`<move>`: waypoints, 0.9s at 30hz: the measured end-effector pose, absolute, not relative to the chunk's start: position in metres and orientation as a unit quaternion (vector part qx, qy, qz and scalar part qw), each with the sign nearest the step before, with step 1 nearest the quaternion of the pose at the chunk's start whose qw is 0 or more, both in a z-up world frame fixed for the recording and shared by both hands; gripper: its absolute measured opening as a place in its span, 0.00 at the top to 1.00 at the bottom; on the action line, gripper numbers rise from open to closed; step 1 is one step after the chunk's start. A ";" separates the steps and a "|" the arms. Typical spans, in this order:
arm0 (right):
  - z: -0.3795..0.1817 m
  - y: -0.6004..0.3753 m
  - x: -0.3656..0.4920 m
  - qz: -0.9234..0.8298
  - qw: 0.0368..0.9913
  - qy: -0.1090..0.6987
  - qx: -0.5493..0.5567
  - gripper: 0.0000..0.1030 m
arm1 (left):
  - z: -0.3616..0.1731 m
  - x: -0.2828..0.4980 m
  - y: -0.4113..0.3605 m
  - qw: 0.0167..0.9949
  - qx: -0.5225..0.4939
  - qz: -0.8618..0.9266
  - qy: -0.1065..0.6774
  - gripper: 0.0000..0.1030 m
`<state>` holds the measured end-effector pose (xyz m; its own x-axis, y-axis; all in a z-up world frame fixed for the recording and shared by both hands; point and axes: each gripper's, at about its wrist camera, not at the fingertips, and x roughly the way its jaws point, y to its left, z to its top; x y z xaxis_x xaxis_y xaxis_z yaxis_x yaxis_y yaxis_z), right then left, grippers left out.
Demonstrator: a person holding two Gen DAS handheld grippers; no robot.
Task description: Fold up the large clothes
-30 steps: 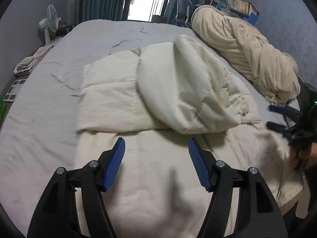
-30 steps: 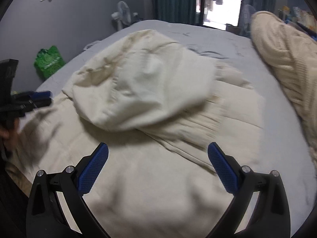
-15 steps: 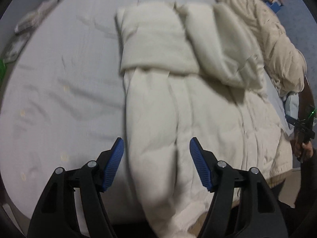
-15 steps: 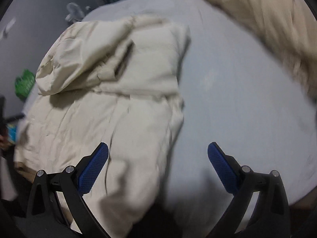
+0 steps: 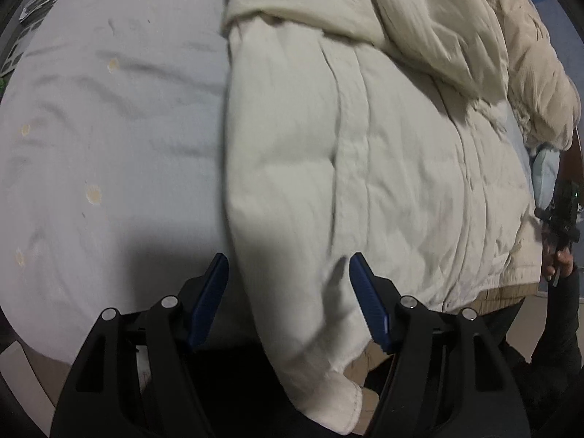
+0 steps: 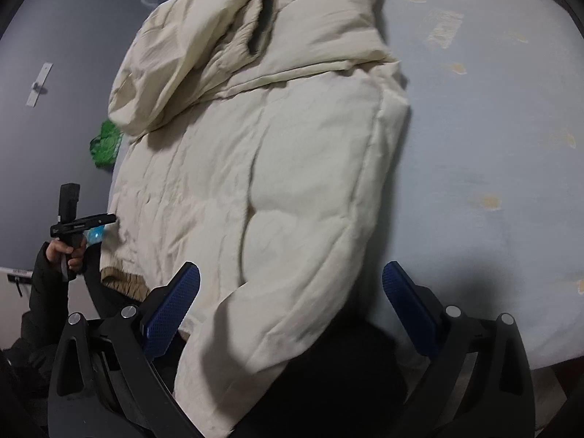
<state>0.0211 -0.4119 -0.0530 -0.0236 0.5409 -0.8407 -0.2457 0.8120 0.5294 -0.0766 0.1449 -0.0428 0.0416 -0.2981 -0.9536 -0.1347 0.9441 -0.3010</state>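
Observation:
A large cream puffer jacket [image 5: 365,153] lies on a grey bed [image 5: 102,138], its hood and upper part folded down over the body. One sleeve hangs over the bed's near edge. My left gripper [image 5: 288,273] is open, its jaws either side of that hanging sleeve without touching it. In the right wrist view the jacket [image 6: 277,168] fills the middle. My right gripper [image 6: 292,284] is open over the jacket's other lower corner at the bed edge, holding nothing.
A beige blanket [image 5: 529,43] lies bunched on the bed beyond the jacket. The bed sheet [image 6: 492,146] has small yellowish spots. A green bag [image 6: 106,144] sits on the floor by the grey wall. The other hand-held gripper shows at each view's edge [image 6: 78,222].
Both grippers have pulled back and down from over the jacket's middle to its lower corners at the bed's near edge. Both stayed open.

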 end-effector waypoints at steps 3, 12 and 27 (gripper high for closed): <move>-0.051 -0.410 0.015 0.294 0.688 0.656 0.097 0.07 | -0.041 -0.085 0.137 0.703 -0.155 -0.059 0.692 0.37; -0.051 -0.391 -0.004 0.330 0.685 0.646 0.059 0.43 | -0.038 -0.106 0.096 0.709 -0.096 -0.118 0.689 0.54; 0.004 -0.395 0.000 0.416 0.723 0.543 0.094 0.84 | 0.053 -0.108 0.085 0.825 -0.094 -0.194 0.522 0.95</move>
<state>0.0000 -0.3949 0.0039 0.0645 0.7039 -0.7074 -0.4995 0.6364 0.5878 -0.1079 0.0852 0.0532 0.3802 -0.4176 -0.8253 0.2215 0.9074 -0.3571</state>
